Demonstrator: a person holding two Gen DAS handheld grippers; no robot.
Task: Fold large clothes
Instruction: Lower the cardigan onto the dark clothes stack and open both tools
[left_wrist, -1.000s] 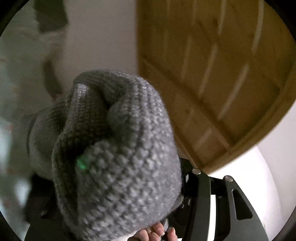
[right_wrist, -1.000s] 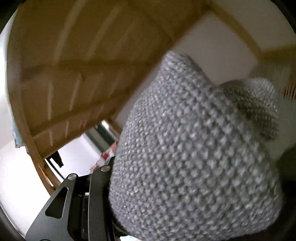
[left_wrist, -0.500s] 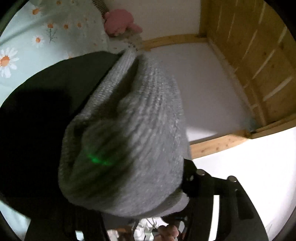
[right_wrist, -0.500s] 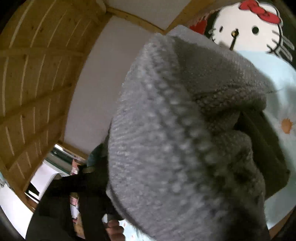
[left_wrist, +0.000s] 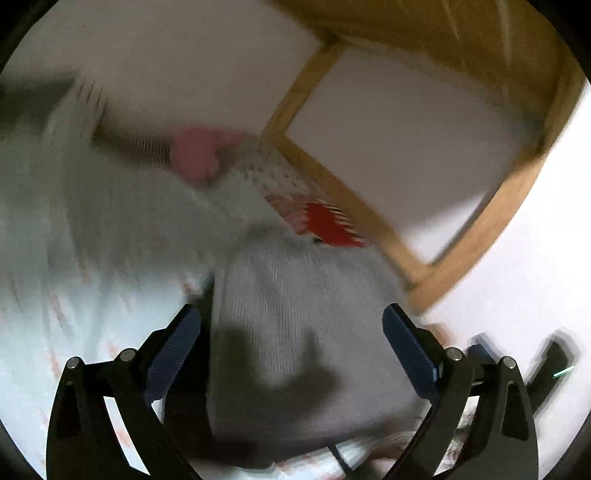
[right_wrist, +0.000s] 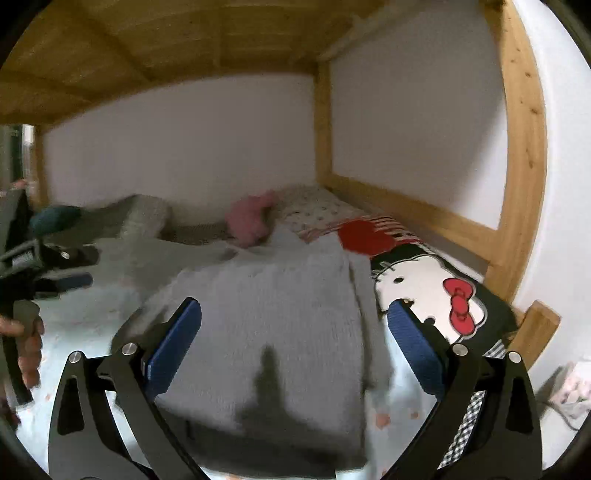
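So the grey sweater (right_wrist: 273, 325) is down on the bed (right_wrist: 74, 314) now. Half a second ago it was bunched up right against both cameras, clamped in each set of tongs; now it lies spread over the bedding, just beside the cat pillow (right_wrist: 428, 291), with the pink plush (right_wrist: 251, 218) further back toward the wall.

Both tongs have just been opening. The left tongs (left_wrist: 291, 354) stand about as wide as they go, blue pads on either side of the sweater's edge but not pressing on it. Same for the right tongs (right_wrist: 295, 343): wide apart, nothing pinched, the knit just lying beyond and below them.

Looks like the person just threw or laid it out flat, so the folding itself probably hasn't started. The far end looks a bit rumpled near the pillow, though the blur makes that hard to call. Next they'd likely want to smooth it and grab a sleeve or side.
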